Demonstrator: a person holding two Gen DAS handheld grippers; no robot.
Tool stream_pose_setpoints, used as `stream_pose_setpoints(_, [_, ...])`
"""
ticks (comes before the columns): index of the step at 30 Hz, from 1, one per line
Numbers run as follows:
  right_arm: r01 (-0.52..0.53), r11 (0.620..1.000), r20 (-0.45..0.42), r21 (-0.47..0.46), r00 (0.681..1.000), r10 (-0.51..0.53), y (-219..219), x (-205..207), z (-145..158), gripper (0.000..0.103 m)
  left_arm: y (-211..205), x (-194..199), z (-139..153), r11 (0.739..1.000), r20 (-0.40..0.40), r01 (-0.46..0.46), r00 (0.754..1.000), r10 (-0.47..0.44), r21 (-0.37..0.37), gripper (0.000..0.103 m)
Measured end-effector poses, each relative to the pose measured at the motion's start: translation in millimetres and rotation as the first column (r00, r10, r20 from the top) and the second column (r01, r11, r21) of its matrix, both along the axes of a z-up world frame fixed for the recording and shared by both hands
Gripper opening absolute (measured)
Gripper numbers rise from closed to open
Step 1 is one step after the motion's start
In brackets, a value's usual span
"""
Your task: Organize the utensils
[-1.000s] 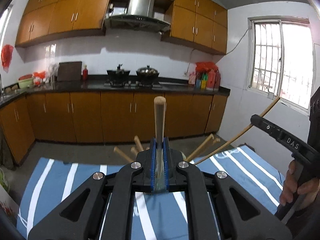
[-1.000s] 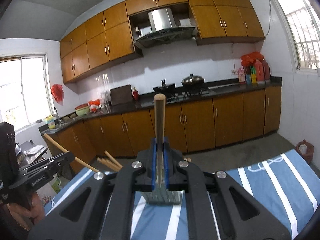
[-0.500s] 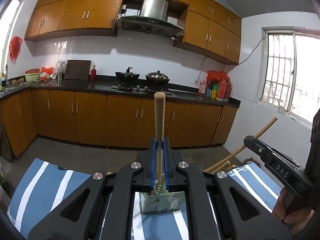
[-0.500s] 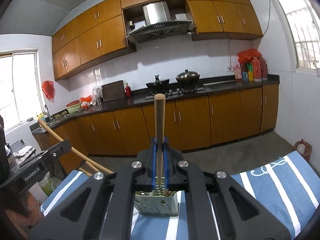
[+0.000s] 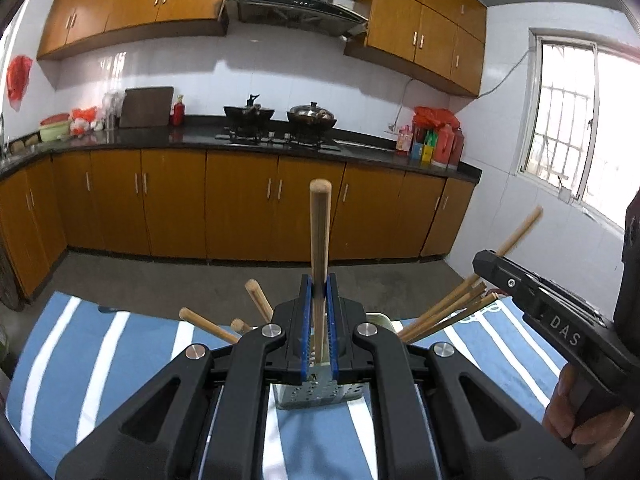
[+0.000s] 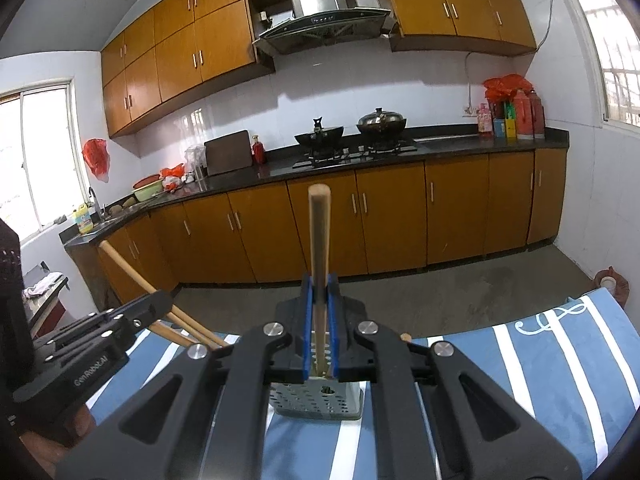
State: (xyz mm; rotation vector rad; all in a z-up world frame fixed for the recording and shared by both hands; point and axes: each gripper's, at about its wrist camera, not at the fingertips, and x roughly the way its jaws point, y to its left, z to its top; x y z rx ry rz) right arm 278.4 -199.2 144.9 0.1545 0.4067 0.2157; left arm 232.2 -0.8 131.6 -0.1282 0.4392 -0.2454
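Observation:
My left gripper (image 5: 319,282) is shut on a wooden utensil handle (image 5: 320,232) that stands upright. Its lower end reaches down to a perforated metal utensil holder (image 5: 320,396) on the striped cloth. My right gripper (image 6: 319,280) is shut on a second upright wooden handle (image 6: 319,232) over the same holder (image 6: 312,402). Several wooden handles (image 5: 208,324) and chopsticks (image 5: 444,312) fan out of the holder to both sides. In the left wrist view the right gripper (image 5: 484,260) shows at the right edge. The left gripper (image 6: 160,302) is at the left of the right wrist view.
A blue cloth with white stripes (image 5: 100,360) covers the table. Beyond its far edge lie the grey floor and brown kitchen cabinets (image 5: 240,208). A hand (image 5: 568,412) holds the right gripper's grip. A small jar (image 6: 608,282) stands on the floor at the right.
Both grippers have sunk and come nearer to the holder with their handles still clamped. The holder has come into view under the jaws and now sits closer.

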Motion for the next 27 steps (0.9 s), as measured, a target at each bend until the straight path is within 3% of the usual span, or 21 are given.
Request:
stream_pose_setpoints(2, [0.004,1.000,0.009,-0.001,1.000,-0.004,-0.5,-2.5,0.9,0.015,2.7,-1.8,0.7,1.000,0.003,0.001,1.000,-0.001,-0.009,0.014])
stream_pose_setpoints(3, [0.007,1.000,0.014,0.001,1.000,-0.007,-1.7,-4.1,1.4,0.015,0.9,-0.7,2.2,1.000,0.006,-0.002,1.000,0.002,-0.011,0.024])
stream_pose_setpoints(5, [0.010,1.000,0.019,0.007,1.000,-0.010,-4.5,-7.0,2.3,0.016,3.3,-4.4,5.5,1.000,0.022,-0.009,1.000,0.009,-0.013,0.034])
stream_pose_setpoints(9, [0.027,1.000,0.042,0.012,0.999,-0.028,-13.1,-20.1,6.0,0.018,8.5,-13.5,13.2,1.000,0.050,-0.020,0.999,0.021,-0.017,0.034])
stream_pose_setpoints(12, [0.040,0.999,0.056,0.007,0.998,-0.040,-19.2,-33.4,6.3,0.026,16.3,-23.1,16.3,0.999,0.063,-0.031,0.998,0.032,-0.021,0.034])
stream_pose_setpoints(16, [0.059,0.998,0.079,-0.019,0.995,-0.057,-24.3,-58.1,0.3,0.041,27.0,-37.2,13.8,0.998,0.069,-0.055,0.996,0.056,-0.010,0.038])
stream_pose_setpoints(19, [0.067,0.997,0.090,-0.024,0.994,-0.065,-26.7,-77.1,-6.8,0.055,35.4,-52.8,6.9,0.997,0.073,-0.080,0.994,0.079,0.012,0.047])
stream_pose_setpoints(21, [0.074,0.997,0.102,-0.031,0.992,-0.071,-26.7,-91.5,-11.5,0.066,41.3,-65.1,2.3,0.995,0.082,-0.098,0.992,0.096,0.027,0.060])
stream_pose_setpoints(23, [0.086,0.996,0.117,-0.038,0.990,-0.081,-25.6,-103.6,-15.0,0.085,47.1,-79.4,-2.7,0.993,0.095,-0.114,0.989,0.111,0.033,0.073])
stream_pose_setpoints(25, [0.101,0.994,0.145,-0.044,0.985,-0.094,-24.0,-119.0,-18.1,0.096,50.8,-92.3,-6.7,0.991,0.110,-0.127,0.986,0.122,0.039,0.086])
stream_pose_setpoints(27, [0.123,0.991,0.177,-0.043,0.978,-0.113,-22.9,-136.1,-21.2,0.099,54.2,-109.9,-12.3,0.988,0.132,-0.143,0.982,0.135,0.050,0.100])
